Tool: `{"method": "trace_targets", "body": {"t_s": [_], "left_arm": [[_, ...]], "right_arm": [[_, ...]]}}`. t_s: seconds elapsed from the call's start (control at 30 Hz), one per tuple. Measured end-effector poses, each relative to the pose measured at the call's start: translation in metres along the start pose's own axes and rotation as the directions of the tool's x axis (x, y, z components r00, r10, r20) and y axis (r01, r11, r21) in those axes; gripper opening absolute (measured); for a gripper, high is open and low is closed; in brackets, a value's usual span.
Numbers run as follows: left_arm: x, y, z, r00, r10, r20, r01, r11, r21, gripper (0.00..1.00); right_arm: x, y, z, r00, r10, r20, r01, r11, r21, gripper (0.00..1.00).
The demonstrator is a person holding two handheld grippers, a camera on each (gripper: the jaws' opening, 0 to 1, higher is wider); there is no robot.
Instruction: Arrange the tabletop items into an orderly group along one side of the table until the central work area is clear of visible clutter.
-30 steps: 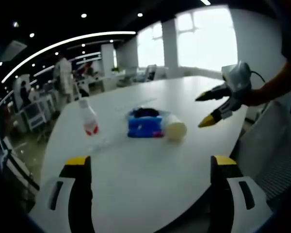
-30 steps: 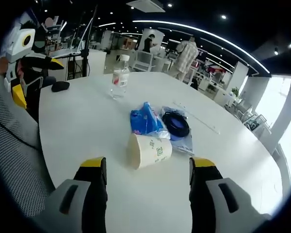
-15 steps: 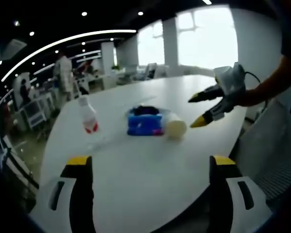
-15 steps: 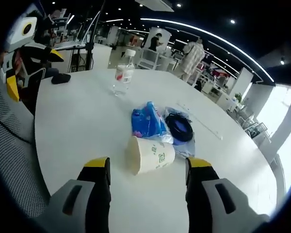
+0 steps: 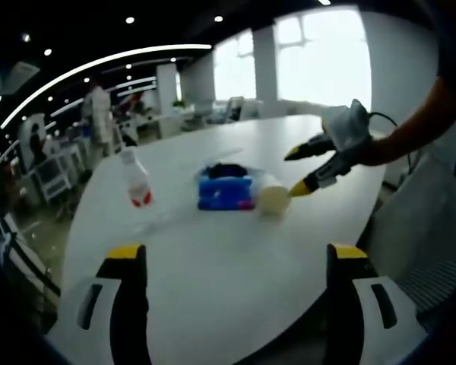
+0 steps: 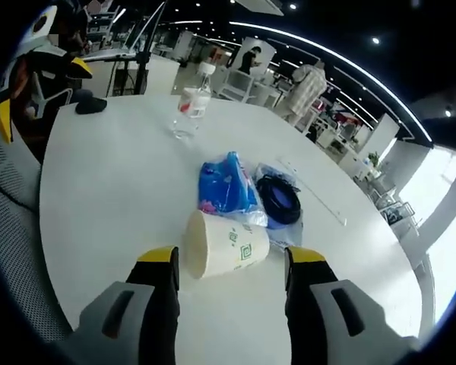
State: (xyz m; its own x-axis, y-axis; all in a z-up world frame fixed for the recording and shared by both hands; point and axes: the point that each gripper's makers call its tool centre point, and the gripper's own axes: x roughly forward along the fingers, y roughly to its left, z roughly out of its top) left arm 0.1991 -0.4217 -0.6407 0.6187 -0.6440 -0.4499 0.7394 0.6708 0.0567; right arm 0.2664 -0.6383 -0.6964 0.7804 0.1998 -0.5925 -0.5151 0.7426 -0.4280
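Observation:
A paper cup lies on its side on the white table, just ahead of my open right gripper, whose jaws stand on either side of it. Behind the cup sit a blue packet and a black coiled cable in a clear bag. A clear bottle with a red label stands farther back. In the left gripper view my left gripper hangs open over the near table edge, far from the cup, packet and bottle. The right gripper reaches in there beside the cup.
A black object lies near the table's far left edge. A thin clear ruler lies beyond the bag. Mesh chairs stand by the table. People stand in the office behind.
My right gripper has moved forward and down toward the paper cup, which now lies between its jaw tips. The left gripper has barely moved.

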Motion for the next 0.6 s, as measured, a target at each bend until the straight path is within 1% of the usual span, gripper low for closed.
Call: {"method": "trace_targets", "body": {"t_s": [0.03, 0.33, 0.6], "left_arm": [[0.000, 0.000, 0.000, 1.000, 0.000, 0.000, 0.000, 1.000, 0.000, 0.95], [0.001, -0.001, -0.003, 1.000, -0.004, -0.016, 0.004, 1.000, 0.002, 0.93], [0.000, -0.002, -0.004, 1.000, -0.006, -0.022, 0.006, 1.000, 0.001, 0.92]], "right_arm": [[0.001, 0.000, 0.000, 1.000, 0.000, -0.003, 0.000, 1.000, -0.011, 0.56], [0.011, -0.003, 0.001, 1.000, 0.000, -0.023, -0.001, 1.000, -0.024, 0.55], [0.023, -0.004, 0.002, 0.999, 0.014, -0.048, -0.016, 0.999, -0.041, 0.52]]}}
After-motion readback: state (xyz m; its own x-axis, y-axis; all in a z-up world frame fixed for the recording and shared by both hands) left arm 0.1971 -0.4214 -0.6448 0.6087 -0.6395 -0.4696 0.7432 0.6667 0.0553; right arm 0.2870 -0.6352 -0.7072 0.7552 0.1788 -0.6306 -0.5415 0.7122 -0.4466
